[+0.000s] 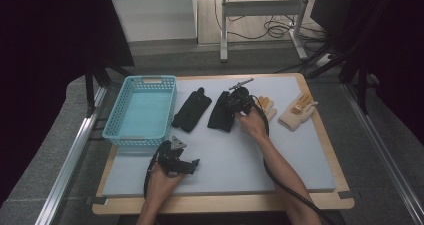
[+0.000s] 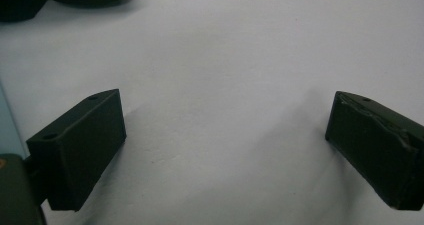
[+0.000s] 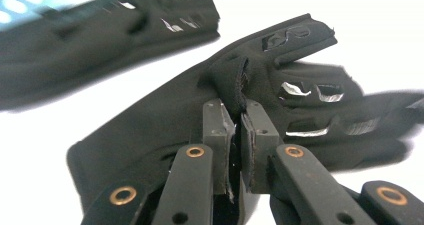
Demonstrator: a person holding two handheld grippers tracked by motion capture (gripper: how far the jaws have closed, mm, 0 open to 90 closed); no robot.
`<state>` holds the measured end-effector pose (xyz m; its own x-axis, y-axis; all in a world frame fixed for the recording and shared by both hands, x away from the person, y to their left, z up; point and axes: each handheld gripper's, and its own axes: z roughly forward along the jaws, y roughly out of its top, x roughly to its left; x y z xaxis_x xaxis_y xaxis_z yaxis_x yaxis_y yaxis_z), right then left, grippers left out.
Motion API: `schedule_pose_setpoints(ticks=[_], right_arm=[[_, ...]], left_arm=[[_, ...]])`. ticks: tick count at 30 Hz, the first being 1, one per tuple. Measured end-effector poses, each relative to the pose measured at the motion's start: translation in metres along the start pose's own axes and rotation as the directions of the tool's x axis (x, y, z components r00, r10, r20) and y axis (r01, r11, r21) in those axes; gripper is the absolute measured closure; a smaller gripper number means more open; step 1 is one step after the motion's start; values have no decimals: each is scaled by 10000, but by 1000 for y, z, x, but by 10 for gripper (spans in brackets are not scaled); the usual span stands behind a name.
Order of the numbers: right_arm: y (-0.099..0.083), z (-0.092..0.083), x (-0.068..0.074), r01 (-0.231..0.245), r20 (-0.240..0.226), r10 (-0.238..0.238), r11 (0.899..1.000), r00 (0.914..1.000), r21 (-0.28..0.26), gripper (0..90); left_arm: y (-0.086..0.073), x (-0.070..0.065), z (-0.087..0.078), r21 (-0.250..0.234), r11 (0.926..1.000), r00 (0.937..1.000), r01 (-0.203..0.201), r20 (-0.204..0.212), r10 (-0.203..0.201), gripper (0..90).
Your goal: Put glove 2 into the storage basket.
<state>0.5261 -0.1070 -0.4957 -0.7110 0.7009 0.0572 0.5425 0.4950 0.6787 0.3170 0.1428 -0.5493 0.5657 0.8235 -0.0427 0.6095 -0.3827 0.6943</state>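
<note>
Right tool [image 3: 239,135] pinches a fold of soft, limp black glove [image 3: 165,120]; left tool [image 2: 225,150] wide open, empty, near table edge.

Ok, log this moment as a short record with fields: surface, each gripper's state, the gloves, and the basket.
surface: grey mat on a wooden table
left gripper: open, resting on the mat, nothing between its jaws
right gripper: shut on a fold of the nearer black glove
other black glove: flat beside the basket
tan gloves: two, at the mat's right
blue basket: at the mat's left, looks empty
</note>
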Motion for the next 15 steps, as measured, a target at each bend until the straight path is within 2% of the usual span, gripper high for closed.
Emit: schedule_pose_setpoints(ticks=[2, 3, 6, 7, 8, 9, 10, 11, 12, 15], right_arm=[[2, -11, 4, 108, -242, -112, 9998, 9996, -175, 815], [2, -11, 4, 108, -242, -112, 9998, 9996, -175, 815], [4, -36, 21, 584, -497, -607, 9972, 9969, -471, 815], [4, -36, 21, 584, -497, -607, 9972, 9969, -471, 815], [4, -50, 30, 679, -710, -725, 9956, 9948, -641, 814], [4, -50, 30, 679, -710, -725, 9956, 9948, -641, 814], [1, -62, 39, 756, -983, -830, 9942, 9917, -765, 814], [1, -62, 39, 756, -983, -830, 9942, 9917, -765, 814], [-4, -74, 49, 786, -1225, -881, 9936, 9885, -806, 812], [-12, -84, 59, 901, -1420, -1022, 9919, 9846, -894, 810]], left_arm=[[0, 0, 0, 7, 10000, 10000, -17, -7, 17, 33], [0, 0, 0, 7, 10000, 10000, -17, -7, 17, 33], [0, 0, 0, 2, 10000, 10000, -13, -7, 13, 33], [0, 0, 0, 2, 10000, 10000, -13, -7, 13, 33], [0, 0, 0, 1, 10000, 10000, -23, -15, 23, 33], [0, 0, 0, 1, 10000, 10000, -23, -15, 23, 33], [0, 0, 0, -11, 10000, 10000, -8, -7, 8, 33], [0, 0, 0, -11, 10000, 10000, -8, -7, 8, 33], [0, 0, 0, 0, 10000, 10000, -4, -8, 4, 33], [0, 0, 0, -12, 10000, 10000, 7, -17, -7, 33]])
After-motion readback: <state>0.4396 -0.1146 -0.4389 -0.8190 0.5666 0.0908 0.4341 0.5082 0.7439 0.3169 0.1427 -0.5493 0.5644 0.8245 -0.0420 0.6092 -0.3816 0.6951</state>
